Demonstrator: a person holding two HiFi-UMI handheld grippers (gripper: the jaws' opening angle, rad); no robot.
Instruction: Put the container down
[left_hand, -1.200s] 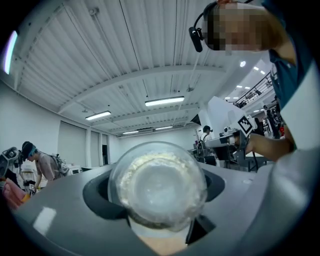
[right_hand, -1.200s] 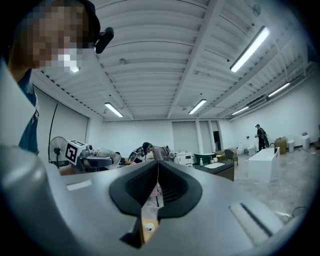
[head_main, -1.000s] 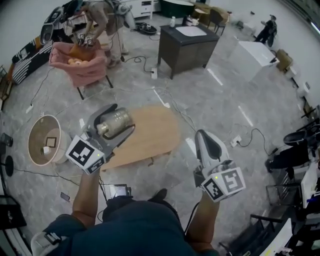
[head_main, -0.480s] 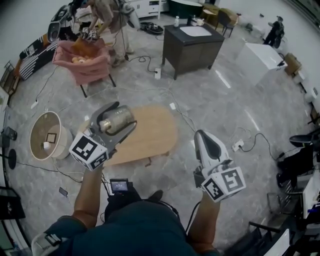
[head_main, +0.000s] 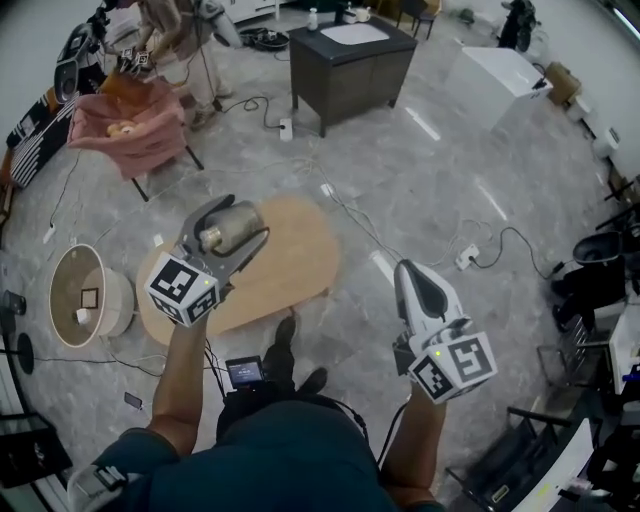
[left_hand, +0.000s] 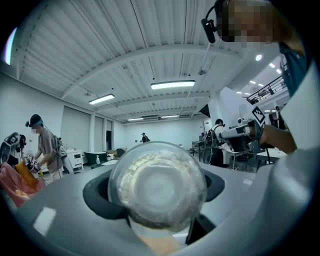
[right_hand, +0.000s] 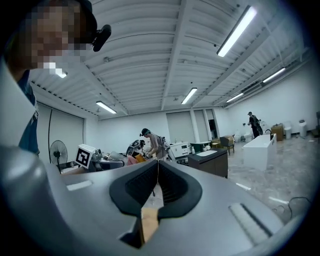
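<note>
Over the oval wooden table (head_main: 300, 262), left fingers (head_main: 200, 218) grip the container (head_main: 232, 226); right fingers (head_main: 415, 290) pressed together.

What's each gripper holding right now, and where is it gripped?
Left gripper holds the container by its sides. Right gripper is shut and empty.

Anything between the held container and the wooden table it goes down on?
Nothing visible. The left gripper is shut on the container, held on its side over the oval wooden table; the tabletop that shows is bare. The right gripper is shut, off over the floor.
</note>
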